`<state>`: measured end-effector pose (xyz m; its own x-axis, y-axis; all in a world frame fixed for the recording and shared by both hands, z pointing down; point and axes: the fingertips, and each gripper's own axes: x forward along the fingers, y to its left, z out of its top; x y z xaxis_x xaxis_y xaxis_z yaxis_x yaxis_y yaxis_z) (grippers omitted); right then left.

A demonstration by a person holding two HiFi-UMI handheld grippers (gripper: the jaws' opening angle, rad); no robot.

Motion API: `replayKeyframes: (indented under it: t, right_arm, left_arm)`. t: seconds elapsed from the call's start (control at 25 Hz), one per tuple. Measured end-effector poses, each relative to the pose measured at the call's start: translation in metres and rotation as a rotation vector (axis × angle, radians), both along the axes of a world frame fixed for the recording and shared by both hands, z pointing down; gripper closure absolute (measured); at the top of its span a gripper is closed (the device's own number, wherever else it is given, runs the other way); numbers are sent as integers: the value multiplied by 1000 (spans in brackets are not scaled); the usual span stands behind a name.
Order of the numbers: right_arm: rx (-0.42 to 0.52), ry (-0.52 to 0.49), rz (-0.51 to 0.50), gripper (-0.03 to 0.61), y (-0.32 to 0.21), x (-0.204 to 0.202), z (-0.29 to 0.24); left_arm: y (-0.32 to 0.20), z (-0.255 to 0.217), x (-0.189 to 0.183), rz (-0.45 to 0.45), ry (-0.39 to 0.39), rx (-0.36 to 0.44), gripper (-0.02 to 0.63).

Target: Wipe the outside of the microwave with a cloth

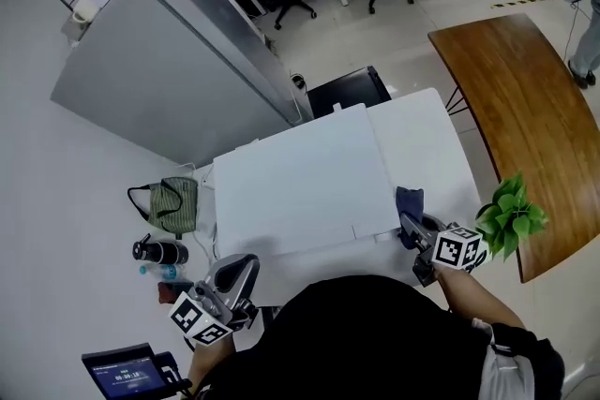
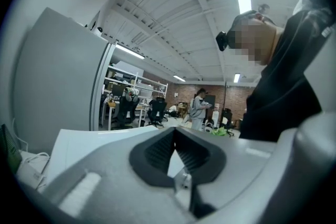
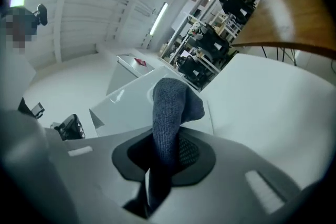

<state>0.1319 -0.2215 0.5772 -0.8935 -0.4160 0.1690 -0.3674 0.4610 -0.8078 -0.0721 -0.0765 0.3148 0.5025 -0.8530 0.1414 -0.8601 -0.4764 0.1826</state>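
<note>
The white microwave [image 1: 300, 187] stands on a white table [image 1: 427, 140], and I look down on its flat top. My right gripper [image 1: 412, 228] is at the microwave's right side, shut on a dark blue knitted cloth [image 1: 409, 202]. In the right gripper view the cloth [image 3: 170, 107] sticks up from between the jaws, in front of the microwave [image 3: 123, 105]. My left gripper [image 1: 234, 274] hangs off the microwave's front left corner, shut with nothing in it. In the left gripper view its pads [image 2: 157, 150] meet at the tips, and it points up and away over the microwave's top [image 2: 100, 139].
A green bag [image 1: 173, 201] and a dark bottle [image 1: 159, 250] lie left of the microwave. A grey cabinet [image 1: 150, 80] stands behind them. A potted green plant [image 1: 511, 215] sits by a brown table [image 1: 525, 98] at right. A small screen device [image 1: 127, 372] is at bottom left.
</note>
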Motion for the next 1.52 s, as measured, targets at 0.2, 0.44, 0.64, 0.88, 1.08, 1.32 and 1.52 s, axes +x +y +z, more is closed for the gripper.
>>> replayKeyframes:
  t: [0.2,0.44,0.64,0.88,1.08,1.32,1.52]
  right_arm:
    - [124,38,98,531,-6,16,-33]
    - [230,101,182,531,66,19,-66]
    - [309,100,93,531,196,-28,-98]
    - [377,91,-22,529,309,-61,-153]
    - [455,55,-85,529,347,-50,-196]
    - [552,17,-202,529,380,4,-233]
    - [600,104,-287,529,392,60,-218]
  left_arm:
    - [34,-9,-10,6,17,105,612]
    - [135,3,-42,26,11,151,612]
    - [236,22,-68,67,45,175,613]
    - [311,28,-64,112,114,171,612]
    - [337,15,-40,109,122,216,613]
    - [348,7,24,56,125,240,612]
    - [347,8,93,19,179,249,612]
